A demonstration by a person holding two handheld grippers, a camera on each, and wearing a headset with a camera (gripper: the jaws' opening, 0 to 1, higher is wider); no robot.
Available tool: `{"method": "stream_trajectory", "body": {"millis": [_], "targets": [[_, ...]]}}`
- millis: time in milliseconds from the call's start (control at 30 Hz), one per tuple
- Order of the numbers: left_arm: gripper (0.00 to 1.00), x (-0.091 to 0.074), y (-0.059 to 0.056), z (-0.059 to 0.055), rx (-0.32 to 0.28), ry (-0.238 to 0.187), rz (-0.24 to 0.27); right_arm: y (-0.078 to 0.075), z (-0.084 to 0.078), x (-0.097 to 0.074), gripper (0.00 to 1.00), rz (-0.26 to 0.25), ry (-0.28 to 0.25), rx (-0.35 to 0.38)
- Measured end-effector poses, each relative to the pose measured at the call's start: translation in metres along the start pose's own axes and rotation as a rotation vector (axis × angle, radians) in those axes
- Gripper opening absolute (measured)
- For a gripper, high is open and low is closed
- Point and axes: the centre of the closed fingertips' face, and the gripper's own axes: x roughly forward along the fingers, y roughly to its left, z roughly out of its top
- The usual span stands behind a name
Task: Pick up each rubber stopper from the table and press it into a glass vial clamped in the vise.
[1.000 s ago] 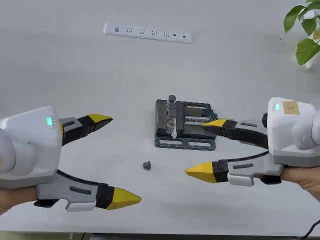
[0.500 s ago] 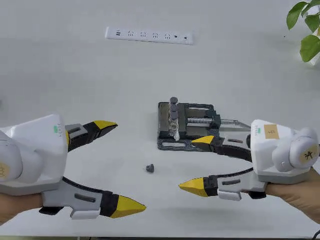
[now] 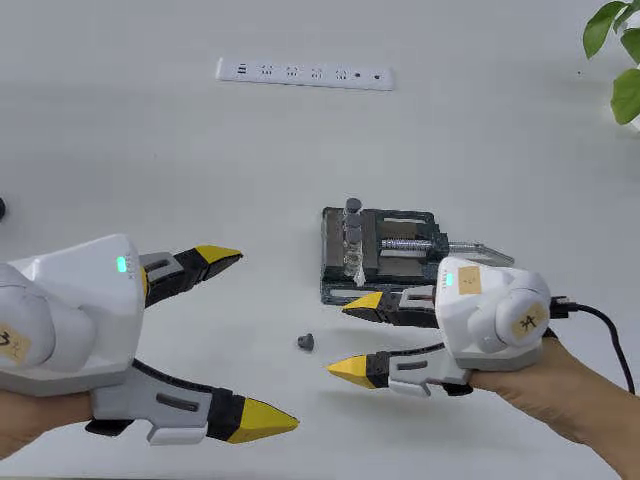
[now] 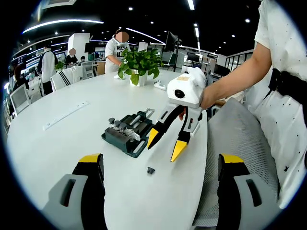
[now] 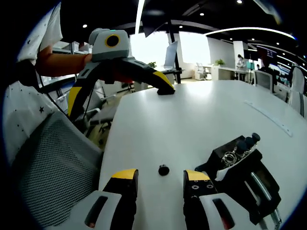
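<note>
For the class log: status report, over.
Left gripper open, empty. Right gripper open, stopper just ahead on table. Nothing in the way.

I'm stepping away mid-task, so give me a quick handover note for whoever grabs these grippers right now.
Left gripper: open wide, empty, off to the side.
Right gripper: open, empty, jaws pointing at the loose rubber stopper on the table, in front of the vise.
Done: vials clamped; the far ones seem capped.
To do: grab that stopper and press it into the near, apparently uncapped vial.
</note>
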Motion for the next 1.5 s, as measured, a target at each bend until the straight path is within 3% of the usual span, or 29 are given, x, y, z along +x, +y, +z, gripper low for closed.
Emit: {"method": "stream_trajectory", "body": {"millis": [400,1033,1500], "targets": [[0.98,0.002,0.000,0.002,-0.003,-0.002,-0.004,0.001,-0.010,0.027,0.21,0.028,0.057,-0.045],[0.98,0.004,0.000,0.004,-0.011,-0.006,-0.008,-0.003,-0.016,0.033,0.11,0.033,0.070,-0.067],[0.96,0.006,-0.001,0.006,-0.018,-0.009,-0.012,-0.003,-0.018,0.035,0.08,0.037,0.081,-0.081]]}}
